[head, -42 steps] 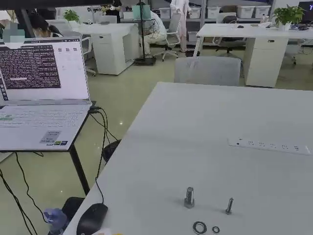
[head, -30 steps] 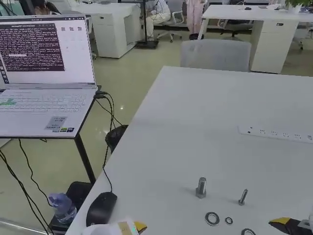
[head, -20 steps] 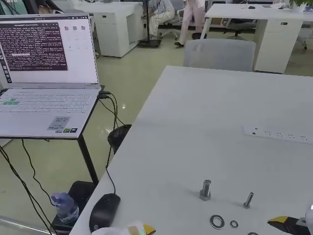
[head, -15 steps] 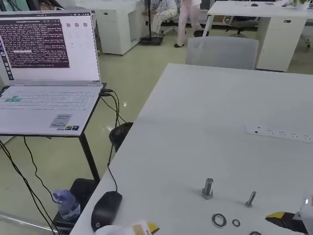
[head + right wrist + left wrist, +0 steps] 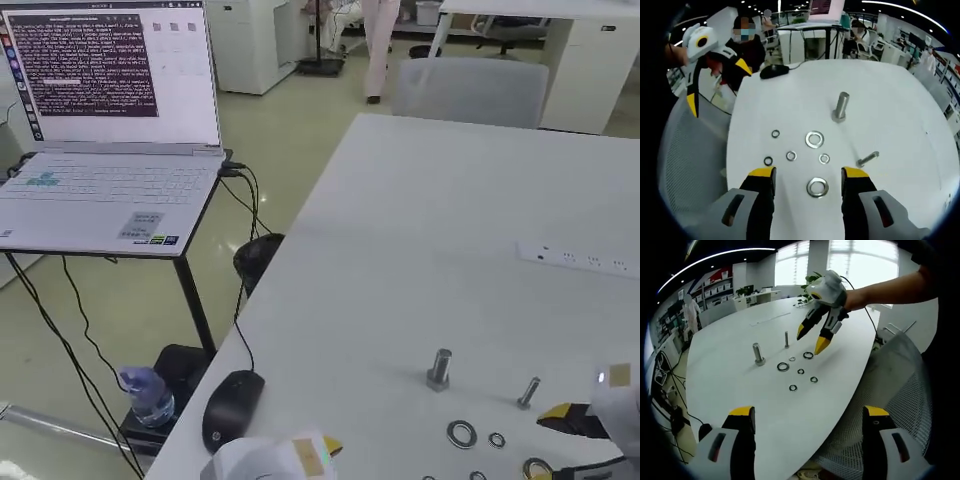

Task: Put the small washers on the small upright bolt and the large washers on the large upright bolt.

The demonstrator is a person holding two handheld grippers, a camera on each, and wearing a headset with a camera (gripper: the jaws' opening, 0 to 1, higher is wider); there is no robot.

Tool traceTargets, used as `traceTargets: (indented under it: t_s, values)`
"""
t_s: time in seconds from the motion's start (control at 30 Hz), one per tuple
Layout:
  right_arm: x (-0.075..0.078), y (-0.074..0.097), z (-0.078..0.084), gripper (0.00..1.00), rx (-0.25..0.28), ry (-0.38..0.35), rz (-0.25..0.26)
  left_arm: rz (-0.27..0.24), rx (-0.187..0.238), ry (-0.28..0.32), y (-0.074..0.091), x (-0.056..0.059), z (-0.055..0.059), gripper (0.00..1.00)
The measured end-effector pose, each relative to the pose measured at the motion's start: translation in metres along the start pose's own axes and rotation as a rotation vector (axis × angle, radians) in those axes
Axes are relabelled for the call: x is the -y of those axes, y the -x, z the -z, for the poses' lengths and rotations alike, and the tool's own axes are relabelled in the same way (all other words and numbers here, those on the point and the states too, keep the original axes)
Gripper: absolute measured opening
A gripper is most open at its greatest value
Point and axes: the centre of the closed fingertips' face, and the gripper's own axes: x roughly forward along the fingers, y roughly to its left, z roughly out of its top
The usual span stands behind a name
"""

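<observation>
**Grippers open and empty as washers wait beside bolts**

The right gripper (image 5: 808, 174) hangs with its jaws wide apart, gripping nothing, at the near right of the white table (image 5: 420, 220). In its own view one of the two large washers (image 5: 817, 187) lies flat on the table in the gap between the jaws; whether either jaw touches it cannot be told. The left gripper (image 5: 808, 415) is just as wide open and empty, held off the table's near left edge above a mesh chair (image 5: 695, 150).

The large bolt (image 5: 841, 106) stands upright on the far side of the washers, with the small bolt (image 5: 786, 339) upright to its right. The second large washer lies just on the near side of the large bolt, and four small washers (image 5: 791, 156) are scattered loose around it. All six lie flat on the table, off the bolts.

The left gripper view catches the right gripper from the side, carried on a person's arm (image 5: 890, 287), its yellow tips raised above the table. The head view takes in the wider scene: a power strip (image 5: 580, 260) on the table's far right, a mouse (image 5: 232, 408) at its left edge, a laptop (image 5: 110, 150) on a stand to the left, and a bottle (image 5: 150, 393) on the floor beneath.
</observation>
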Motion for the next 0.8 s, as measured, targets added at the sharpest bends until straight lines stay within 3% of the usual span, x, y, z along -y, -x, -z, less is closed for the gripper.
traceTargets:
  t_s: [0.33,0.63,0.8]
  values:
    - [0.009,-0.01,-0.001,0.48,-0.047,0.039,-0.019,-0.002,0.013,-0.005,-0.002,-0.005,-0.006,0.88]
    - [0.018,-0.02,-0.002,0.4,-0.096,0.076,-0.047,0.002,0.012,-0.054,-0.008,-0.009,-0.009,0.88]
    - [0.02,-0.028,-0.002,0.35,-0.117,0.094,-0.065,0.007,0.015,-0.045,-0.011,-0.01,-0.012,0.88]
